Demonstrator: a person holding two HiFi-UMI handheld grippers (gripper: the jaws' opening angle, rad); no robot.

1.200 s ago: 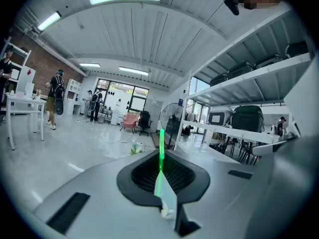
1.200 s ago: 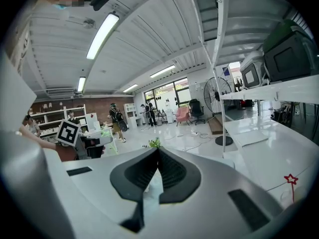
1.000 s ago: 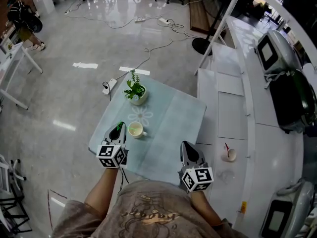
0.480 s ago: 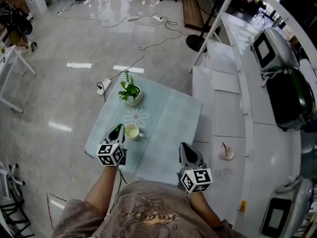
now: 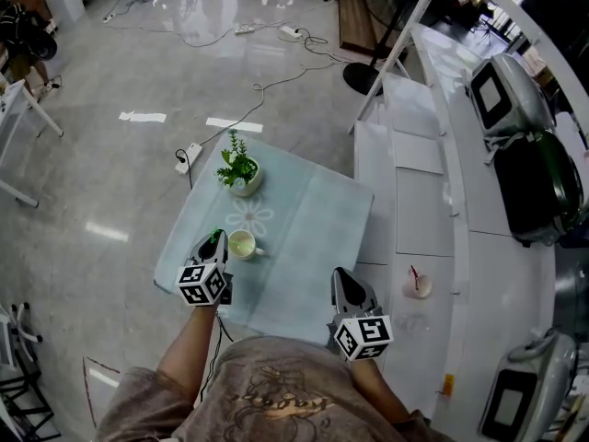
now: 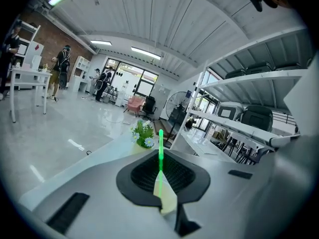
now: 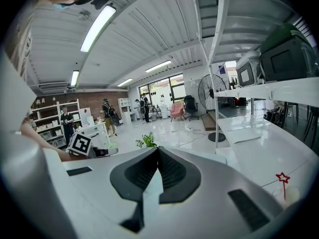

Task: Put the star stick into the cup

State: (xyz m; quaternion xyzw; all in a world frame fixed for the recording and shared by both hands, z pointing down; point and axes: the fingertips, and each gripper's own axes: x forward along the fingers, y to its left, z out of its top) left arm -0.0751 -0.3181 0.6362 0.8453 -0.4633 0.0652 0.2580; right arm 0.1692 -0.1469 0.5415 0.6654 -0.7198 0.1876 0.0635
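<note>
A: Where is the star stick right now?
B: The thin green stick is clamped in the grey left gripper. Its jaws are closed tight on the lower end, and the rest stands up above the black pads.
A: And the cup?
B: The small cream ceramic cup, handle to the right, sits on the square table with the pale blue cloth. Seen from the head view, the left gripper's tip is just beside the cup, on its left. The stick is not in it yet.
A: Anything crowding it?
B: Beyond the cup stands a small potted plant with green leaves and white daisies. Looking along the left gripper, the stick's top lines up right in front of that plant. A white flower pattern on the cloth lies between cup and plant.
A: The other hand?
B: The grey right gripper hangs by the table's near right edge, well apart from the cup. Its jaws meet at the tips with nothing between them.
A: And off to the side?
B: A long white counter runs along the right. On it — near the right gripper — is a second pale cup holding a red star stick. Cables trail over the glossy floor beyond the table.
</note>
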